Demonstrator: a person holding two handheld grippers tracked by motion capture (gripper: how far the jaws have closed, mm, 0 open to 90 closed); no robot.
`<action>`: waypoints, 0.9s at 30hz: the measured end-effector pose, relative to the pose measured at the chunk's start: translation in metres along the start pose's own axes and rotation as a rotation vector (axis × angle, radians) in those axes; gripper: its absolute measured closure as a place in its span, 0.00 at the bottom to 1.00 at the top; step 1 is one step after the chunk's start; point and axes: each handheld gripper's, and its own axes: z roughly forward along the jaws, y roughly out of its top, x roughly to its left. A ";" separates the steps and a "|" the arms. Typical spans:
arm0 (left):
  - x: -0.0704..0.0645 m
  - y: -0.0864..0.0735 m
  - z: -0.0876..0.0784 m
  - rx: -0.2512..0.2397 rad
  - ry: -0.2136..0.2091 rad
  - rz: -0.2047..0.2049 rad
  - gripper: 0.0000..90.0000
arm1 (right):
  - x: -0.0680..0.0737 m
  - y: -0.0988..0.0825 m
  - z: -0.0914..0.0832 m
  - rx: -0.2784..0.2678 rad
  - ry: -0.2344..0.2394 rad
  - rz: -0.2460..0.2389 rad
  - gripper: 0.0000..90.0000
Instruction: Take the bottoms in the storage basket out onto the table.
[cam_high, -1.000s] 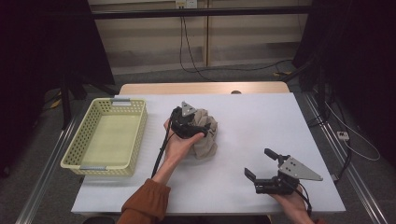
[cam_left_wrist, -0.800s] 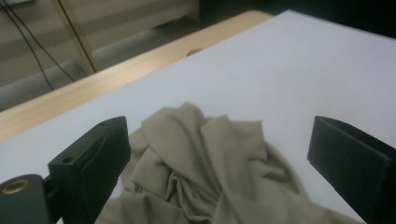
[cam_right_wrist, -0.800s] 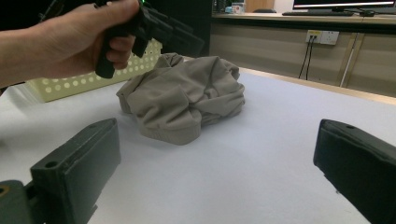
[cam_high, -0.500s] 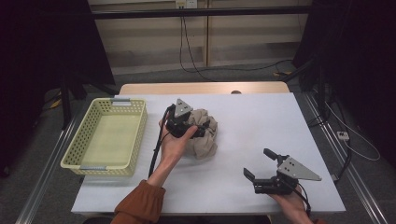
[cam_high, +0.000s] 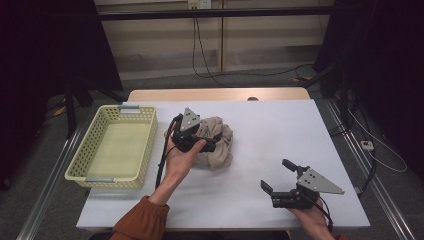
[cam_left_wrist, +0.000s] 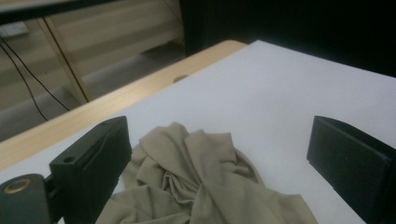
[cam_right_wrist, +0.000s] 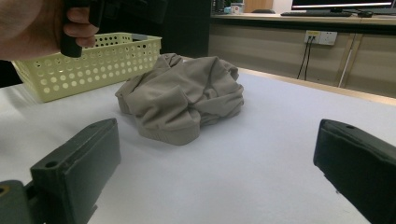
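A crumpled beige cloth (cam_high: 219, 144) lies in a heap at the middle of the white table (cam_high: 280, 125). My left gripper (cam_high: 196, 135) hovers over the cloth's left side, open. In the left gripper view the cloth (cam_left_wrist: 201, 186) lies below and between the wide-apart jaws of that gripper (cam_left_wrist: 219, 128), not pinched. My right gripper (cam_high: 276, 176) rests low near the table's front right, open and empty. In the right gripper view the cloth (cam_right_wrist: 187, 98) sits well ahead of that gripper (cam_right_wrist: 217, 133).
A yellow perforated basket (cam_high: 112, 147) stands empty at the table's left, and shows behind the cloth as the basket (cam_right_wrist: 93, 58) in the right gripper view. A wooden strip (cam_high: 215, 94) runs along the far edge. Bare table surface spreads to the right of the cloth.
The left gripper and forearm have shifted slightly to the left over the cloth. The right gripper has barely moved.
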 end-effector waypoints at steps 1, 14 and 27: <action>0.000 0.001 -0.002 -0.001 -0.003 -0.002 0.08 | 0.000 0.000 0.000 0.001 0.001 0.001 0.00; 0.000 0.008 -0.019 -0.016 0.016 0.030 0.07 | 0.000 0.000 -0.001 -0.001 -0.004 0.001 0.00; -0.003 0.007 -0.035 -0.019 0.014 0.062 0.06 | 0.000 0.000 0.000 0.001 -0.005 0.002 0.00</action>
